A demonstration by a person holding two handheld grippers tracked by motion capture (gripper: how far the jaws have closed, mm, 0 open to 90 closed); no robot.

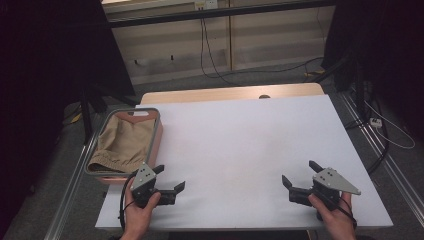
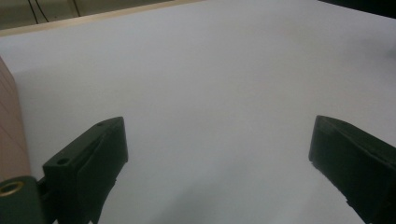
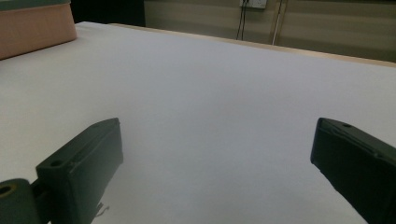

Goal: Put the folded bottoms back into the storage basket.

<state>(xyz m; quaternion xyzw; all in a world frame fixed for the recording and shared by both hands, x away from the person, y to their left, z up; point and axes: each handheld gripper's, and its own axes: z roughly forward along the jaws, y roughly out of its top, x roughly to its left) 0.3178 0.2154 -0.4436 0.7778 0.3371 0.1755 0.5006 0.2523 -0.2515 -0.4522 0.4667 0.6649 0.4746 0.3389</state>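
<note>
A pink bin [image 1: 156, 142] with a grey rim stands at the table's left edge, and a folded tan cloth [image 1: 121, 142] lies in it. My left gripper [image 1: 170, 177] rests low on the white table just right of the bin's near corner, jaws wide open with nothing between them. In the left gripper view the left gripper [image 2: 217, 140] frames bare table, with the bin's pink wall [image 2: 9, 126] at the left edge. Near the front right, my right gripper [image 1: 298, 172] is also open and empty. The right gripper view has the right gripper [image 3: 217, 140] facing the far-off bin [image 3: 35, 25].
The white tabletop [image 1: 240, 145] spreads between both grippers and toward the back, where a wooden strip [image 1: 230, 93] edges it. Cables [image 1: 210, 55] hang on the wall behind, and a power strip [image 1: 375, 121] lies on the floor to the right.
</note>
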